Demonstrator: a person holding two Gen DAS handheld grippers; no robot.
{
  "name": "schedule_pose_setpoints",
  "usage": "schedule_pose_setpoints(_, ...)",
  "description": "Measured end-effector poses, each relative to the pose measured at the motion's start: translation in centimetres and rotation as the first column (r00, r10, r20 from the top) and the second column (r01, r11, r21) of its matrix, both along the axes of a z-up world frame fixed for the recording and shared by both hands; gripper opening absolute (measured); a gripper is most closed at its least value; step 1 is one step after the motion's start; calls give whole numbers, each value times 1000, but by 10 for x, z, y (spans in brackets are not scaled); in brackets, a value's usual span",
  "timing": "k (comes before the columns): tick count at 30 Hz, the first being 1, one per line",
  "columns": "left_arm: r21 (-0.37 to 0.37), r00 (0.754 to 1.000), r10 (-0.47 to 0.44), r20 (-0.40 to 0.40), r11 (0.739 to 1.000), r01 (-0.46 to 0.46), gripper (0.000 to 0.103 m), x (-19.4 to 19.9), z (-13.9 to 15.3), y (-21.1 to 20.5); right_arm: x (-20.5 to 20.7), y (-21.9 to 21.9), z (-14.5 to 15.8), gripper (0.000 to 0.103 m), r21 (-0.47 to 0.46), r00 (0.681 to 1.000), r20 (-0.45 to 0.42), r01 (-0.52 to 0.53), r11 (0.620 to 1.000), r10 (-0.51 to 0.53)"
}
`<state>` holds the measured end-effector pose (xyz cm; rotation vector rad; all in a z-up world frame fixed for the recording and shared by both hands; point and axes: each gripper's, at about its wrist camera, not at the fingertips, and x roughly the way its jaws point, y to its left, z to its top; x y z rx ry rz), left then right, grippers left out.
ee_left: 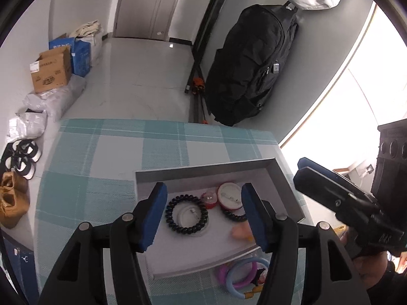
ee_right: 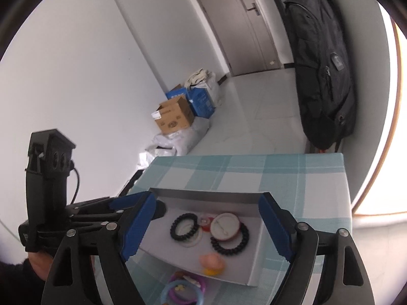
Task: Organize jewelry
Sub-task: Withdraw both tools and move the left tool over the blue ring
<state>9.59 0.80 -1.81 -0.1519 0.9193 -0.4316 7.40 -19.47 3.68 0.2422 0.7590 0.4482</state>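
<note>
Lay in the shallow grey cardboard tray (ee_right: 250,261) on the teal-and-white checked tablecloth (ee_right: 300,183): two black spiral coil hair ties (ee_right: 184,226), each ringed round a pale disc; a round white badge with a red rim (ee_right: 225,226), its pin back turned up; a small red-and-clear trinket (ee_right: 204,221) wedged between them, too small to identify. Sat near the tray's front edge, a peach-coloured soft lump beside a yellow piece (ee_right: 212,263), shape unclear. Rested just outside the tray's near wall, smooth plastic bangles in pink, purple and light blue (ee_right: 183,292), partly cut off by the frame and by gripper arms; small bits among them indistinct.

Hung above the tray, spread wide with nothing between the blue foam pads, the right gripper (ee_right: 208,231). Stood likewise parted and empty over the coil ties, the left gripper (ee_left: 203,218), its right finger hiding part of the second tie. Showed only as a sliver below each black handle, a hand.

Hung on the pale wall beyond the table, a black fabric backpack (ee_left: 251,68). Stacked along the far wall on the glossy light floor, a brown cardboard box (ee_left: 52,70), a blue box and crumpled white plastic bags. Blown out to white, the window on the right.
</note>
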Motion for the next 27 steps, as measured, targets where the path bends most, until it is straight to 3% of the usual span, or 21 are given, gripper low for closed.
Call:
schedule_pose_setpoints(5,49,1000,27,11,998,-28,56,-9,0,-2,-9,-6,4,86,-11,999,16,31,999,-31)
schedule_pose_setpoints(10,75,998,59,18,995,-60,56,-24,0,1,-22,-13,10,100,-3,997,52,58,998,-58)
schedule_pose_setpoints(20,57,1000,0,21,998,-2,58,-53,6,-5,-49,-14,10,103,-51,995,72,77,996,-74)
schedule_pose_setpoints(22,48,1000,-16,3,999,16,68,-59,2,-8,-53,-14,8,103,-66,995,64,86,994,-82)
schedule_pose_setpoints(27,46,998,-47,-35,998,48,70,-69,-9,-17,-59,-18,6,103,-110,991,56,124,986,-119)
